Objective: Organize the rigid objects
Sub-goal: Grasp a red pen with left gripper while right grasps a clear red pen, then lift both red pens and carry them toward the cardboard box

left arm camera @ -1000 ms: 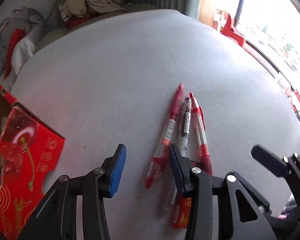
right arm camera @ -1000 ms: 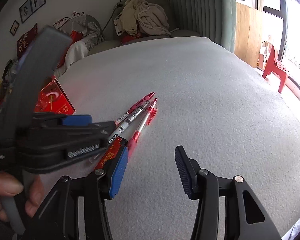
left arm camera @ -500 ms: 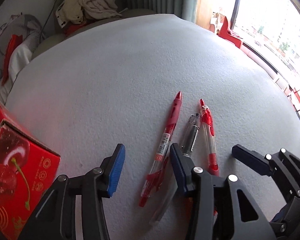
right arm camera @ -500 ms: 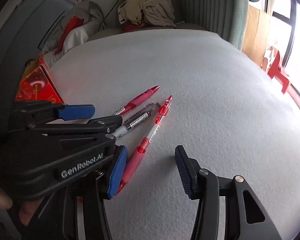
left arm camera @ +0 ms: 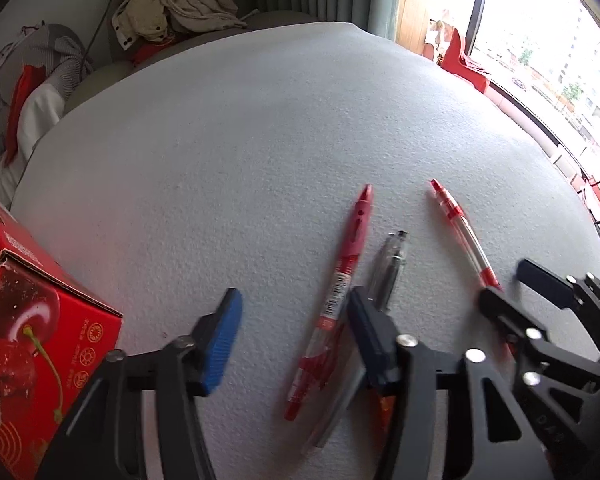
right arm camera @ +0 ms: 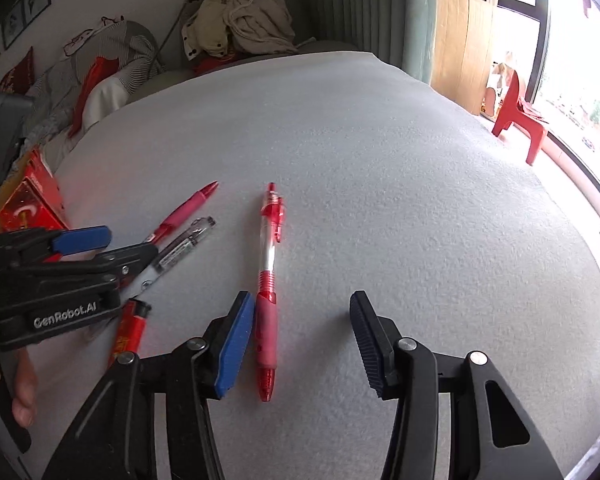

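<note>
Left tool [left arm camera: 294,338]: jaws set wide apart, gripping nothing. A red pen [left arm camera: 332,300] lies on the white surface [left arm camera: 260,140] within the gap, close to the right-hand finger. A clear-barrelled pen [left arm camera: 386,272] passes beneath that finger, its lower length partly covered.

Right tool [right arm camera: 302,344]: jaws likewise wide apart, nothing gripped. A clear pen with red grip [right arm camera: 269,292] lies lengthwise on the surface just inside the blue pad [right arm camera: 234,344] of the left-hand finger; whether pad and pen touch cannot be told. In the left wrist view, the right tool's fingers cover that pen's lower end.

A red cylindrical item [right arm camera: 130,330] lies near the left tool; its near end runs behind the right tool's finger and its printing is unreadable. A red box with cherry print [left arm camera: 32,364] stands at the left edge, cut off by the frame. Fingertips of the left hand [right arm camera: 22,392] show at the frame edge only.
</note>
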Demonstrator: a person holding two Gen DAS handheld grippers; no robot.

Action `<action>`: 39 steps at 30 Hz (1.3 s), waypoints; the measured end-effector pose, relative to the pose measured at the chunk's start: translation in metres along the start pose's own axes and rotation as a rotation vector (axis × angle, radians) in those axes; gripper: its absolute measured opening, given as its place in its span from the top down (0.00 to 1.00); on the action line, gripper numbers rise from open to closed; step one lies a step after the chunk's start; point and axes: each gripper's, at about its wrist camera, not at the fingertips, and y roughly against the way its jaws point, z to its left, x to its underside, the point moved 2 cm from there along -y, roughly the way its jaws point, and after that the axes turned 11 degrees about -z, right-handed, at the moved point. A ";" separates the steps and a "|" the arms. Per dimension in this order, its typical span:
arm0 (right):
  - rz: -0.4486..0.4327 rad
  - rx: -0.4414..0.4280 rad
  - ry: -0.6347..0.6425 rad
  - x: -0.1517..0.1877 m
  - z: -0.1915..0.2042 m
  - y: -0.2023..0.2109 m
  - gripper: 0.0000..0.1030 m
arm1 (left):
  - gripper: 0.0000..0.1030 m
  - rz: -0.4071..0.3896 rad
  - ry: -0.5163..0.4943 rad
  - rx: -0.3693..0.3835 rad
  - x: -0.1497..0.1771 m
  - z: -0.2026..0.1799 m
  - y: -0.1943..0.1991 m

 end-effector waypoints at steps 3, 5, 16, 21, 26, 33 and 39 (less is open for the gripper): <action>-0.004 -0.004 0.038 -0.006 0.009 -0.007 0.55 | 0.76 -0.013 -0.047 -0.003 0.001 -0.015 0.003; -0.004 -0.021 0.067 -0.013 0.018 -0.015 0.63 | 0.84 -0.015 -0.048 0.007 0.001 -0.018 0.003; -0.032 -0.081 0.042 0.001 0.010 0.011 0.90 | 0.87 -0.070 0.072 0.072 0.023 -0.008 0.038; -0.074 -0.104 0.028 0.000 0.008 0.031 0.90 | 0.91 -0.117 0.094 0.082 0.023 -0.006 0.063; -0.086 -0.122 0.030 -0.001 0.014 0.039 0.90 | 0.90 -0.062 0.049 0.070 0.033 -0.006 0.059; -0.062 -0.127 0.042 0.009 0.018 0.037 0.90 | 0.90 0.017 -0.013 0.030 0.037 -0.011 0.036; -0.047 -0.130 0.035 0.014 0.015 0.036 0.90 | 0.90 0.134 -0.084 0.032 0.025 -0.022 0.025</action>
